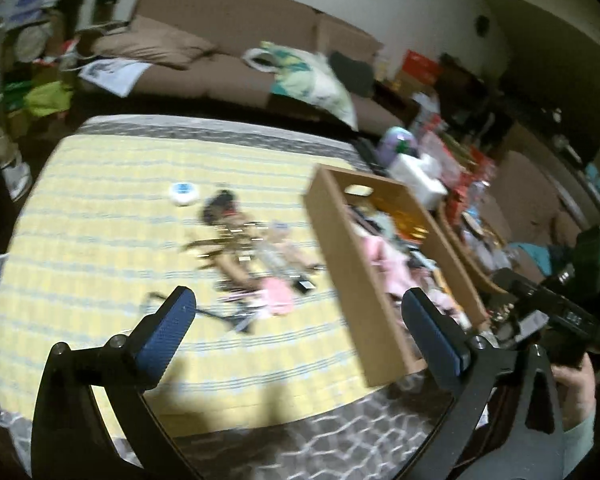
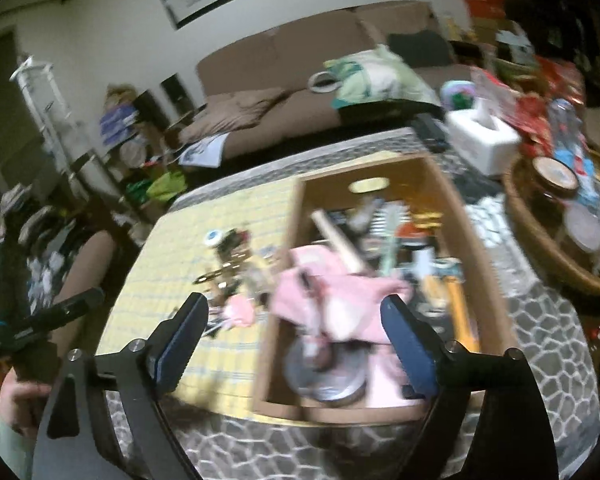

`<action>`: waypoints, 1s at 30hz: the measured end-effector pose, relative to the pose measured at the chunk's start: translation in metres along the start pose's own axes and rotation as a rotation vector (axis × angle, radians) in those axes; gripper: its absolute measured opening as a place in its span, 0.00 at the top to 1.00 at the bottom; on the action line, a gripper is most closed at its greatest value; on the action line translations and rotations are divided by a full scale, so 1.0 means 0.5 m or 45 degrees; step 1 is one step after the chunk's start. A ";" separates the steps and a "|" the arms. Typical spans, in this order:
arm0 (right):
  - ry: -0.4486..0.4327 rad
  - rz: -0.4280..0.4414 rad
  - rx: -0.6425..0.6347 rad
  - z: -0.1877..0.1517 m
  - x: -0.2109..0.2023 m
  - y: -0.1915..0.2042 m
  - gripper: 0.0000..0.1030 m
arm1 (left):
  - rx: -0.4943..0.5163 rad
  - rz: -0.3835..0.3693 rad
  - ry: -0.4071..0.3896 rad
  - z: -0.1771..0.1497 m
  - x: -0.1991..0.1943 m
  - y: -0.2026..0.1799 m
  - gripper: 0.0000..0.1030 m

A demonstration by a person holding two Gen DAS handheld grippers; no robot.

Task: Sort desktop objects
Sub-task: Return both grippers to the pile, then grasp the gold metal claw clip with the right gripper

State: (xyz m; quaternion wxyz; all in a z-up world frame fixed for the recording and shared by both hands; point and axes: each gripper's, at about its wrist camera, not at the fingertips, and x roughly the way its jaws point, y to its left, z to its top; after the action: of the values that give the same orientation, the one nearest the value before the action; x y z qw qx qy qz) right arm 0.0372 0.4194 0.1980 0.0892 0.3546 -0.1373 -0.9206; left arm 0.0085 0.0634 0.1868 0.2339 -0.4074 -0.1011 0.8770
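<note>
A wooden box [image 1: 340, 248] [image 2: 278, 312] stands on a yellow striped mat [image 1: 100, 240] [image 2: 160, 264]. It holds pink cloth [image 2: 340, 292], a wooden stick [image 2: 340, 240], a yellow tool and other clutter. A round grey lidded object [image 2: 324, 372] lies at the box's near end. A pile of small items [image 1: 244, 260] [image 2: 236, 272] lies on the mat left of the box, with a white round tin [image 1: 184, 193] beyond it. My left gripper [image 1: 300, 304] hangs open over the mat, empty. My right gripper [image 2: 294, 312] is open above the box's near end, nothing between its fingers.
A wicker basket [image 2: 540, 264] of jars and packets stands right of the box. A white tissue box [image 2: 484, 140] [image 1: 420, 176] sits behind it. A brown sofa [image 1: 220, 52] with bags lies beyond the table. A hand [image 2: 20, 400] holds the other gripper at the left.
</note>
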 end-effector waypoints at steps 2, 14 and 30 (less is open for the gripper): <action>0.010 0.020 -0.033 -0.001 0.019 0.039 0.11 | -0.023 0.032 -0.016 0.000 -0.020 0.037 0.00; 0.100 0.127 -0.114 -0.021 0.177 0.215 0.09 | -0.135 0.113 -0.022 -0.016 -0.019 0.194 0.00; 0.209 0.093 -0.165 -0.032 0.395 0.255 0.09 | -0.106 0.264 0.074 -0.025 0.129 0.269 0.00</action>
State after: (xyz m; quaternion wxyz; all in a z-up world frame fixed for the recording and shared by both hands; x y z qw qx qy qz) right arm -0.0879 0.2441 0.1027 0.1565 0.4169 -0.0827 -0.8916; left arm -0.0621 -0.0223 0.0863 0.1277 -0.4501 -0.0878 0.8794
